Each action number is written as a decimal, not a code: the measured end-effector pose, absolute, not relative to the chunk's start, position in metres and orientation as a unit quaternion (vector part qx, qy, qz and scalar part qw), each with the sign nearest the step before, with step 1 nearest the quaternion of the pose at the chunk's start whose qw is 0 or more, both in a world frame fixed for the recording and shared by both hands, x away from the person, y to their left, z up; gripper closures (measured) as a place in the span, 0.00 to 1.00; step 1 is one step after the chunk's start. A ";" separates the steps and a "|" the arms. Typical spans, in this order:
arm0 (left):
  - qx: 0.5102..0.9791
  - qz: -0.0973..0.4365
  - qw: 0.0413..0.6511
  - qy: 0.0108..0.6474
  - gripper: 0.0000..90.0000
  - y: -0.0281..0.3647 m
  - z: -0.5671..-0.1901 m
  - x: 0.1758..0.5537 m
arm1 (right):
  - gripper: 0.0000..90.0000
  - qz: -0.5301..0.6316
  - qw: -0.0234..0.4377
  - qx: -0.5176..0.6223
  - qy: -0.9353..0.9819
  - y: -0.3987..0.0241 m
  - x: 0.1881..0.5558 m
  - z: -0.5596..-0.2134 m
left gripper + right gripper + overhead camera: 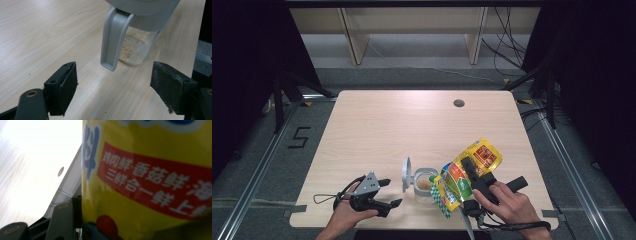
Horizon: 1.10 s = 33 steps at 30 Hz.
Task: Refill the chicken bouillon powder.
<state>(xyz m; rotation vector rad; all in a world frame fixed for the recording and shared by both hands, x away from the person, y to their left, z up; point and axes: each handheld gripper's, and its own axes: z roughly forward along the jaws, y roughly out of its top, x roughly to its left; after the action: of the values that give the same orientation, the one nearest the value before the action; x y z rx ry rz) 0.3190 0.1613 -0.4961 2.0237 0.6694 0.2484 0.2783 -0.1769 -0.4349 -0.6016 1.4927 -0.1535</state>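
Note:
A clear glass jar (424, 185) with pale granules in its bottom stands near the table's front edge, and its grey lid (406, 174) is flipped open to the left. My right gripper (465, 166) is shut on a yellow seasoning bag (482, 154), held tilted with its lower end by the jar's mouth. In the right gripper view the bag (150, 170) is pressed against my left finger (65, 218); the other finger is hidden behind it. My left gripper (392, 192) stands open just left of the jar. In its own view the jar (136, 48) and the hanging lid (113, 42) lie beyond the gripper (113, 77).
The wooden table (377, 125) has a round cable hole (459, 103) at the back right. Wooden shelf legs (354, 40) and cables (507, 45) are on the floor beyond it. The table's front edge runs right under both hands.

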 end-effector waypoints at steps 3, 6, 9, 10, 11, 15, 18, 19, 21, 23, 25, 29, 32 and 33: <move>0.831 0.107 0.476 0.266 0.23 0.162 -0.495 0.320 | 0.52 -0.074 0.689 -0.287 0.661 -0.175 0.278 -0.433; 0.831 0.108 0.477 0.265 0.23 0.162 -0.495 0.320 | 0.52 -0.074 0.689 -0.286 0.662 -0.175 0.278 -0.433; 0.831 0.108 0.477 0.265 0.23 0.162 -0.495 0.320 | 0.52 -0.073 0.689 -0.286 0.662 -0.176 0.278 -0.433; 0.831 0.108 0.477 0.265 0.23 0.162 -0.495 0.320 | 0.52 -0.074 0.689 -0.285 0.662 -0.176 0.278 -0.433; 0.832 0.107 0.476 0.265 0.23 0.162 -0.495 0.320 | 0.52 -0.074 0.688 -0.286 0.662 -0.176 0.279 -0.433; 0.832 0.106 0.475 0.265 0.23 0.162 -0.495 0.320 | 0.52 -0.074 0.684 -0.296 0.662 -0.173 0.280 -0.436; 0.832 0.109 0.476 0.264 0.23 0.163 -0.495 0.320 | 0.52 -0.073 0.683 -0.301 0.662 -0.173 0.280 -0.436; 0.830 0.108 0.478 0.267 0.23 0.162 -0.496 0.320 | 0.52 -0.070 0.684 -0.293 0.664 -0.174 0.280 -0.437; 0.831 0.109 0.476 0.266 0.23 0.163 -0.495 0.320 | 0.52 -0.072 0.687 -0.287 0.664 -0.174 0.280 -0.436; 0.826 0.103 0.480 0.277 0.23 0.162 -0.496 0.319 | 0.52 -0.073 0.686 -0.291 0.662 -0.175 0.280 -0.435; 0.830 0.111 0.476 0.269 0.23 0.163 -0.495 0.319 | 0.52 -0.072 0.686 -0.287 0.664 -0.175 0.280 -0.436; 0.828 0.106 0.478 0.274 0.23 0.162 -0.495 0.319 | 0.52 -0.070 0.686 -0.288 0.665 -0.175 0.280 -0.436; 0.830 0.109 0.475 0.270 0.23 0.163 -0.495 0.320 | 0.52 -0.070 0.686 -0.286 0.666 -0.174 0.279 -0.436; 0.830 0.107 0.475 0.273 0.23 0.163 -0.496 0.320 | 0.52 -0.070 0.687 -0.286 0.664 -0.174 0.279 -0.436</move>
<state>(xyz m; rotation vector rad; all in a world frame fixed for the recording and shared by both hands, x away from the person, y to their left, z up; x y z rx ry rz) 0.3197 0.1630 -0.4955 2.0284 0.6686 0.2616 0.2790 -0.1742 -0.4365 -0.6395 1.4876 -0.1558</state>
